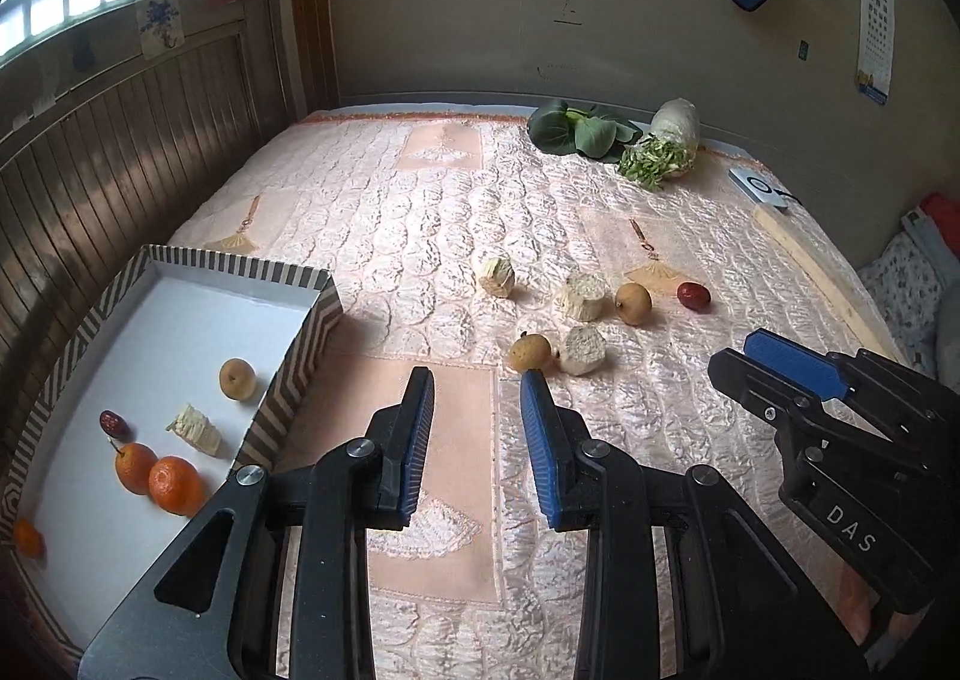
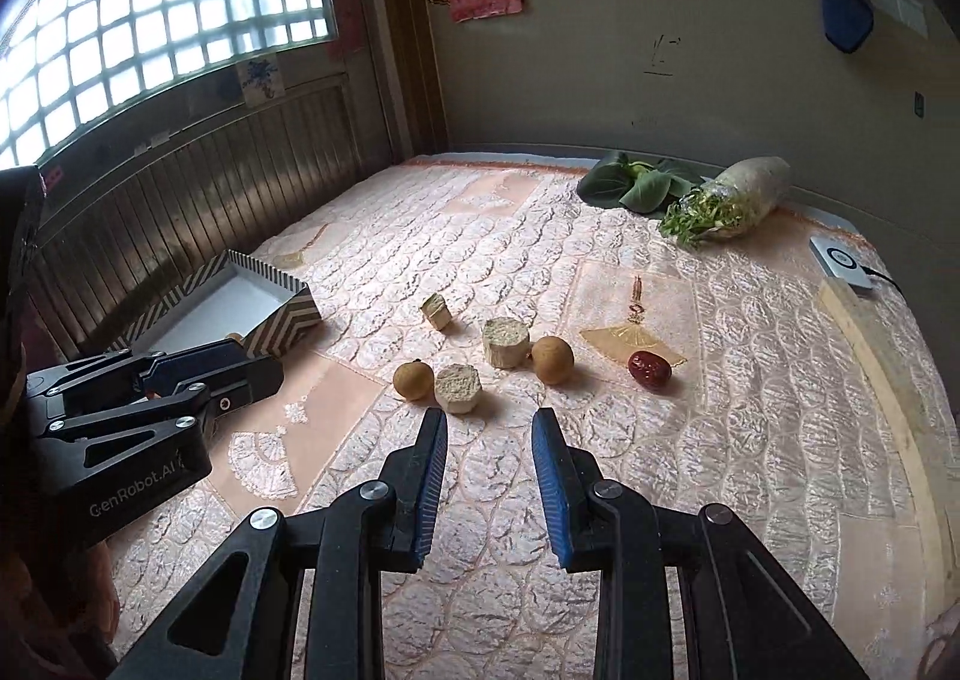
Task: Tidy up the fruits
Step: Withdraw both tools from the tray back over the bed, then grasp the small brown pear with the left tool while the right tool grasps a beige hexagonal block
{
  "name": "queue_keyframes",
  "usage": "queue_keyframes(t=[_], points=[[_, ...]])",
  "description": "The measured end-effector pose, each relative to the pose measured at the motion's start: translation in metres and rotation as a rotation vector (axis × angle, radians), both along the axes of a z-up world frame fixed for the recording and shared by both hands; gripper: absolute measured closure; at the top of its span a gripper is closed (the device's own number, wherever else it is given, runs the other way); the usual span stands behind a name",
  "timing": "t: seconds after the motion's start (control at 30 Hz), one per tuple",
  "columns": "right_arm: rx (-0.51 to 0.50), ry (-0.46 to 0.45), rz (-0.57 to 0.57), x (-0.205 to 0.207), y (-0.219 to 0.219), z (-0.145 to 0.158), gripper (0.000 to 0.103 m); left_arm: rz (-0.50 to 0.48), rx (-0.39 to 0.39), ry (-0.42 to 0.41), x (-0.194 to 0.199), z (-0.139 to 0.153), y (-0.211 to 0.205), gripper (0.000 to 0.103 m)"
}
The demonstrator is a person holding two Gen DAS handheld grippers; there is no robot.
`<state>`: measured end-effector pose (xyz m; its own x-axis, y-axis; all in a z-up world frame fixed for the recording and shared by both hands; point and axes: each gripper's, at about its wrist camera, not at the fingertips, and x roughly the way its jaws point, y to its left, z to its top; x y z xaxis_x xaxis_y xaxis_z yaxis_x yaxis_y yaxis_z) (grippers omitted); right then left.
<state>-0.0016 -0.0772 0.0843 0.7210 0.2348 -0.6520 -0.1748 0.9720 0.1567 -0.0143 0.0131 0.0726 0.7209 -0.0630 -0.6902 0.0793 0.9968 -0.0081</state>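
A striped box (image 1: 294,374) with a white floor sits at the left of the bed; it holds a brown round fruit (image 1: 236,378), a red date (image 1: 114,424), oranges (image 1: 174,483) and a pale chunk (image 1: 198,431). On the quilt lie two brown fruits (image 2: 414,379) (image 2: 552,359), a red date (image 2: 649,370) and three pale cut chunks (image 2: 458,387) (image 2: 506,342) (image 2: 436,311). My left gripper (image 1: 477,380) is open and empty, just short of the near brown fruit (image 1: 530,351). My right gripper (image 2: 490,421) is open and empty, just short of the near chunk.
Leafy greens (image 1: 579,128) and a wrapped vegetable bundle (image 1: 666,140) lie at the far side by the wall. A white device with a cable (image 2: 840,264) and a wooden strip (image 2: 888,380) lie along the right edge. A wood-panelled wall runs along the left.
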Motion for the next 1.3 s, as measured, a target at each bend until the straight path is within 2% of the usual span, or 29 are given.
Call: queue_keyframes(t=[0.4, 0.63, 0.8, 0.93, 1.03, 1.3], points=[[0.011, -0.014, -0.089, 0.006, -0.03, -0.007, 0.075, -0.041, 0.021, 0.003, 0.031, -0.001, -0.028, 0.074], [0.006, -0.004, -0.124, 0.013, -0.044, -0.013, 0.075, -0.12, -0.077, 0.163, 0.072, -0.01, -0.027, 0.074], [0.009, 0.003, -0.124, 0.014, -0.046, -0.014, 0.075, -0.153, -0.132, 0.258, 0.084, -0.023, -0.027, 0.074], [0.018, 0.013, -0.111, 0.015, -0.044, -0.015, 0.075, -0.119, -0.097, 0.246, 0.087, -0.026, -0.027, 0.074], [0.013, 0.014, -0.107, 0.015, -0.042, -0.015, 0.075, -0.113, -0.137, 0.269, 0.092, -0.03, -0.02, 0.074], [0.032, 0.021, -0.104, 0.016, -0.044, -0.016, 0.075, -0.079, -0.144, 0.29, 0.096, -0.038, -0.014, 0.074]])
